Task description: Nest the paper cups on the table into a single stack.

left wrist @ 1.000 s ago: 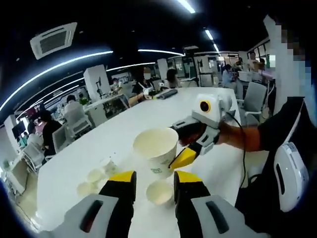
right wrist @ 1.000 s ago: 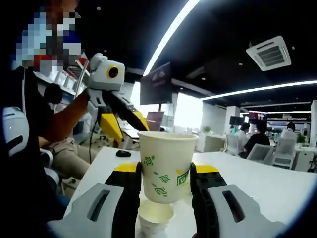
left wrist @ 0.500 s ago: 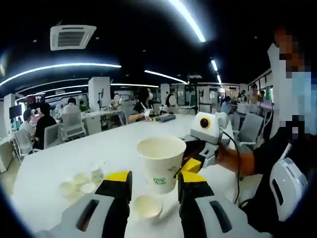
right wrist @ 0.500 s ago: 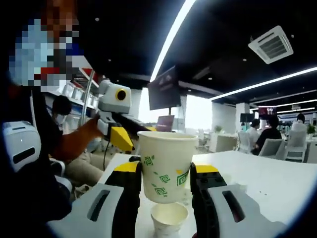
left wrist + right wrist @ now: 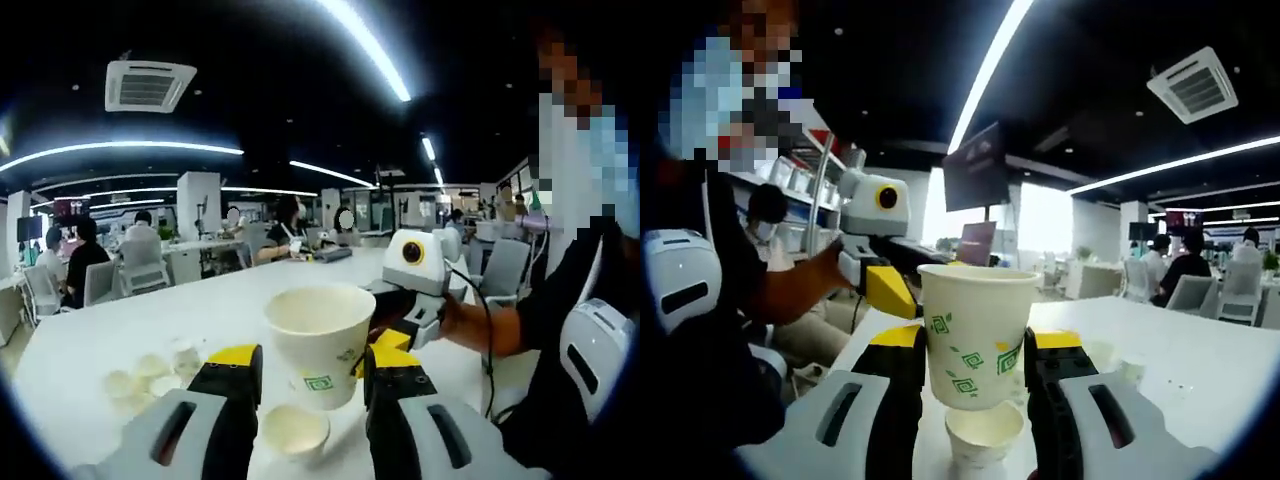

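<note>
Holding the green-patterned white paper cup upright, your right gripper clamps its sides, directly above the smaller white cup on the table for nesting; your left gripper jaws stand parted.

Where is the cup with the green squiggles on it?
The paper cup sits upright between the right gripper jaws in the right gripper view, held up just above a smaller empty cup standing on the white table.
</note>
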Demonstrator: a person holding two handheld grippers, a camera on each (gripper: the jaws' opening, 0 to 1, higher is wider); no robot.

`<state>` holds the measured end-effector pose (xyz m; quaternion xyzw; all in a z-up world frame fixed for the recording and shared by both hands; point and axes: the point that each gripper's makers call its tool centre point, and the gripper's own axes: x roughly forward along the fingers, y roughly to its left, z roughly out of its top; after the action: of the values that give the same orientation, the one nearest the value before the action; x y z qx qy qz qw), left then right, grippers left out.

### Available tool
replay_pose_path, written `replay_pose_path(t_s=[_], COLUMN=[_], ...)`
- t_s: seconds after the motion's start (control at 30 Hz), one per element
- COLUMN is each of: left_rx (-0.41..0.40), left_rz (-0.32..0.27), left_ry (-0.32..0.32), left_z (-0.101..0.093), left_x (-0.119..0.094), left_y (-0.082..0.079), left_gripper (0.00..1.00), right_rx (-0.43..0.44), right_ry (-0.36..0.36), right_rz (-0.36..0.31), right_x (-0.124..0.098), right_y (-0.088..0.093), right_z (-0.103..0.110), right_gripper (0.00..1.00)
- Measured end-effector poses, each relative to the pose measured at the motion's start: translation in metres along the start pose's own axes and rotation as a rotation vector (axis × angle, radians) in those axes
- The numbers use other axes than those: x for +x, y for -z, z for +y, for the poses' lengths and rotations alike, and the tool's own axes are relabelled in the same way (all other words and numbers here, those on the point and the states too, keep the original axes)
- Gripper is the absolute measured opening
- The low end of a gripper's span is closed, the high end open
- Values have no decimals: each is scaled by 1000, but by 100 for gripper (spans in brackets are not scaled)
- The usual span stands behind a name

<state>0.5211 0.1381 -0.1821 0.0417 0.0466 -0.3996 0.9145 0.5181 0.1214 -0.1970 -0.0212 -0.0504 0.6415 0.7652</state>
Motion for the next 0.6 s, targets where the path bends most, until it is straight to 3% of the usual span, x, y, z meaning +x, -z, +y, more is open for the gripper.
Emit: replay_pose_path(t_s=[0.27, 0.6], left_rx=[-27, -55], left_rz=[-40, -49], left_ry=[-2, -20], left_z=[0, 6], left_x=[2, 1], left_y=[2, 20], left_gripper=[42, 41], right_rx=[-2, -4], right_ry=[-4, -5], right_rz=[16, 48], right_x=[4, 9], right_y=[9, 27], right_z=[3, 5], right_gripper=[41, 41])
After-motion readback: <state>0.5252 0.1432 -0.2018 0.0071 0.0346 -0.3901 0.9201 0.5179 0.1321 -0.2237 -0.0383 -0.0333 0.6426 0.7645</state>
